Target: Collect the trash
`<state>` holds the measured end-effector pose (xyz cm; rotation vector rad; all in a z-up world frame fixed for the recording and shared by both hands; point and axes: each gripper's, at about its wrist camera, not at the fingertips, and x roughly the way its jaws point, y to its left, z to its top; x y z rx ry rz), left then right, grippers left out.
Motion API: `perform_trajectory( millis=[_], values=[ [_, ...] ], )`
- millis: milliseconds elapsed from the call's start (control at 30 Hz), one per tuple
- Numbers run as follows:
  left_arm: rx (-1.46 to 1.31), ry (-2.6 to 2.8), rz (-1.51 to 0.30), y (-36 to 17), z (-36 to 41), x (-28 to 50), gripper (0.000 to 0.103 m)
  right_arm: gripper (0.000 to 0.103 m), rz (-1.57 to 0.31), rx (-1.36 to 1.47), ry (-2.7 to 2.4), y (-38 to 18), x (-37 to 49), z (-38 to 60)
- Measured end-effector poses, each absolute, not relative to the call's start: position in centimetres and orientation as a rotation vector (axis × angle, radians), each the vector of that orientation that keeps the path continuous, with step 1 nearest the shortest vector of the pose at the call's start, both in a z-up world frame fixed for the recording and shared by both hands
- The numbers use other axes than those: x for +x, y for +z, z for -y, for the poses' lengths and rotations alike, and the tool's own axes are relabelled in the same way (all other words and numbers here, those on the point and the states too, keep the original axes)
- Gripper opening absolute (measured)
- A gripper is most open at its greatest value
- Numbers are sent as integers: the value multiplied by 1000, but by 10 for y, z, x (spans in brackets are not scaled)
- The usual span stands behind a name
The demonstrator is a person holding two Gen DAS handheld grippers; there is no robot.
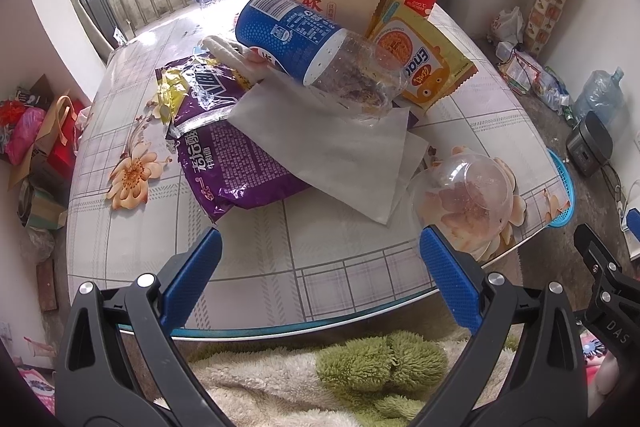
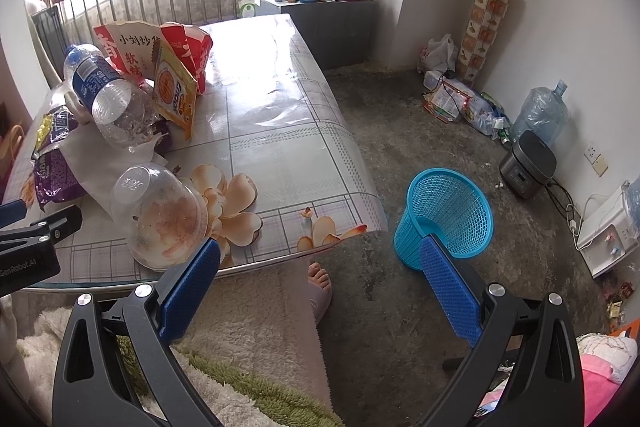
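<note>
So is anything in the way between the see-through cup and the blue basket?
Nothing visible. The clear cup lies near the table's front edge, and the blue basket stands on bare floor just off the table's corner, its mouth open.

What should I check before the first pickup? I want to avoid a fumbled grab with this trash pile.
1. Left tool open and empty: ok.
2. Right tool open and empty: ok.
3. Blue basket upright on the floor beside the table, mouth unobstructed: ok.
4. Clear plastic cup near the table edge, nothing on top of it: ok.
5. Plastic bottle free to lift: ok, it lies on top of the pile.
6. White paper sheet free to lift: not ok, the bottle rests on it.
</note>
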<state>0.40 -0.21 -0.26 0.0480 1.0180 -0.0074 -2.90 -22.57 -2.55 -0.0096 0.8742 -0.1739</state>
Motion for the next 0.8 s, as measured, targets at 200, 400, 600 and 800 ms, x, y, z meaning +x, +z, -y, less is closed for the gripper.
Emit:
perform_trajectory(
  millis=[200, 400, 600, 800],
  values=[
    [-10, 2, -995, 0, -20, 11, 95, 97, -748, 16, -90, -9, -34, 212],
    [-57, -59, -889, 3, -50, 18, 95, 97, -710, 15, 95, -10, -23, 179],
    [-128, -182, -808, -2, -73, 19, 95, 95, -836, 16, 181, -34, 3, 153],
    [-191, -315, -810, -11, -75, 25, 74, 86, -928, 54, 211, -47, 24, 145]
  ],
)
